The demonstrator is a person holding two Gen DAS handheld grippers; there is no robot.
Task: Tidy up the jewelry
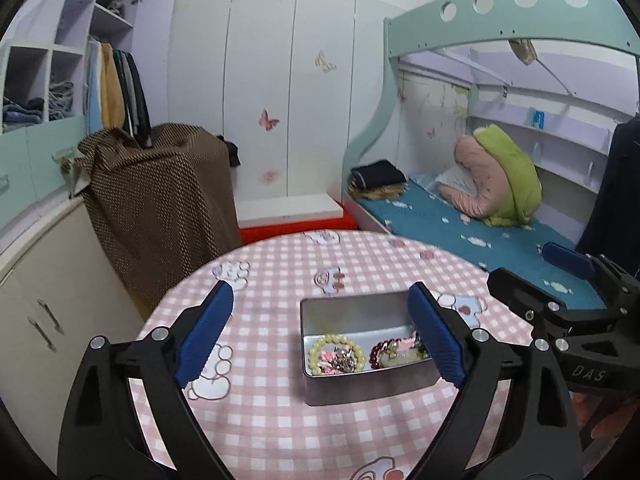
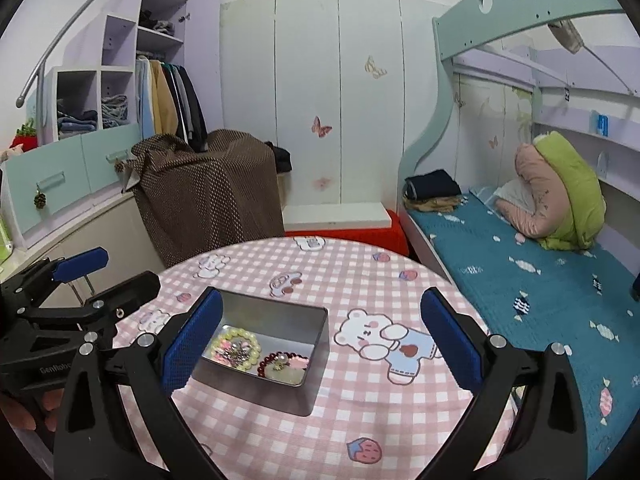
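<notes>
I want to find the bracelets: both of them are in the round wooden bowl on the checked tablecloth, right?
Not a bowl: the left wrist view shows the pale bead bracelet and dark red bracelet in a rectangular metal tin on the checked tablecloth.

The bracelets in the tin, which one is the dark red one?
The dark red bead bracelet lies at the right side of the tin in the left wrist view; the other bracelet, left of it, is pale yellow.

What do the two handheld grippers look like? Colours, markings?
Both match: black frames with silver bolts and blue ribbed pads on the fingers. The right gripper carries "DAS" lettering on its body; the left gripper shows white "GenRobo..." text. No cables or sleeves visible.
</notes>
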